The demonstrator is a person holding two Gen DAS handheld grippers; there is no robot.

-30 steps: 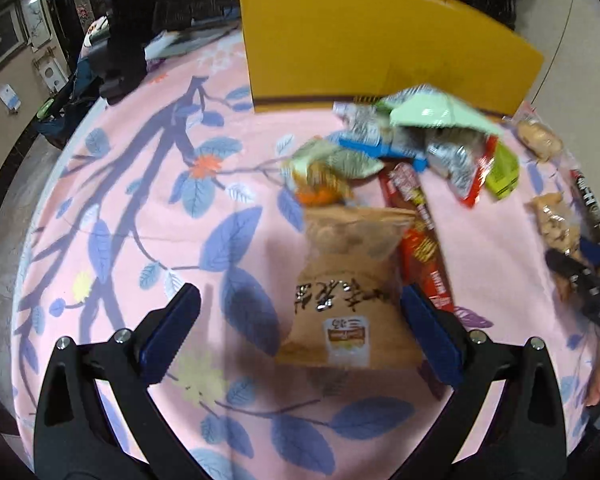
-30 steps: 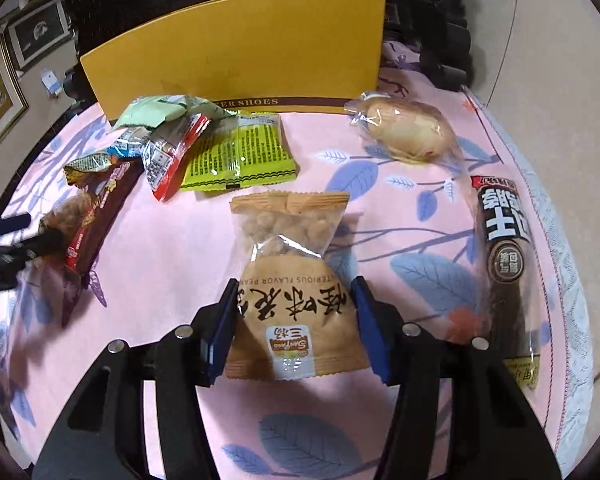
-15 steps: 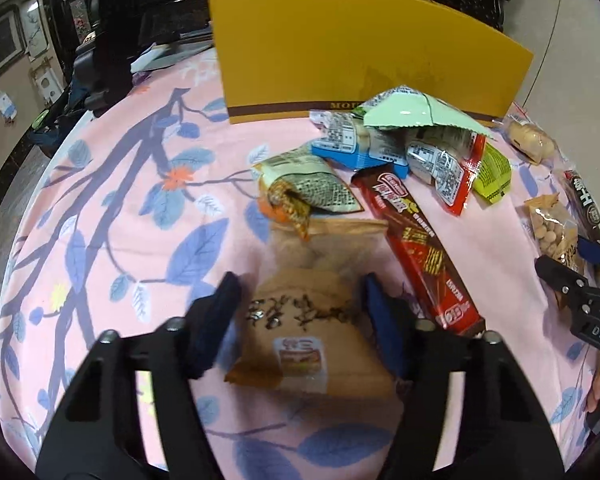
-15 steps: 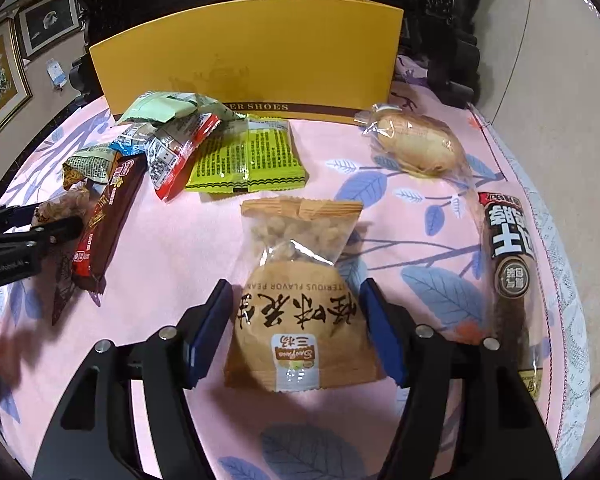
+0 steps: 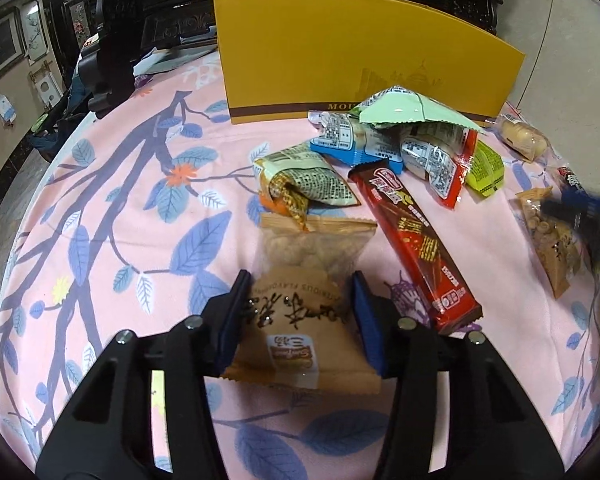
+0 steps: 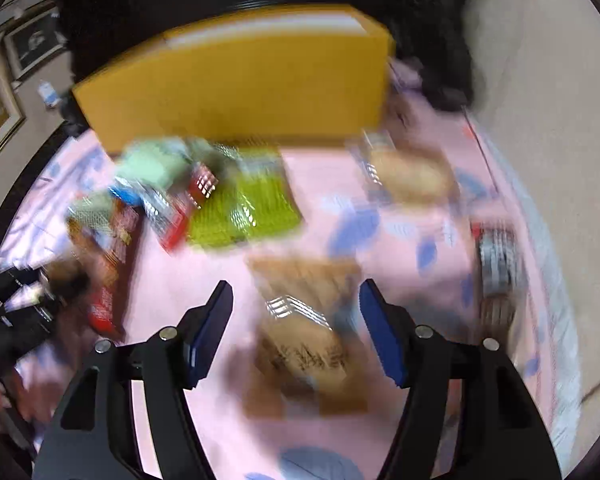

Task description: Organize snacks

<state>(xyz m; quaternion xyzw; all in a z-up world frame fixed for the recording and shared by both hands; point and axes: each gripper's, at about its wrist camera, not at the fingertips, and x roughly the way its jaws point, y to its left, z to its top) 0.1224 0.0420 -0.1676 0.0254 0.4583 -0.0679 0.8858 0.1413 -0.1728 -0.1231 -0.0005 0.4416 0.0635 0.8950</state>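
Snacks lie scattered on the pink floral tablecloth (image 5: pixel 112 208) in front of an upright yellow box (image 5: pixel 340 52). The left gripper (image 5: pixel 300 300) has its blue pads pressed against both sides of a tan peanut packet (image 5: pixel 304 312), pinching it at the printed middle. Just beyond sit a crumpled wrapper (image 5: pixel 308 184) and a long red-brown bar (image 5: pixel 416 240). The right gripper (image 6: pixel 296 320) is spread wide, its pads clear of a second tan packet (image 6: pixel 304 332) below it; that view is heavily blurred, with a green packet (image 6: pixel 244 212) further back.
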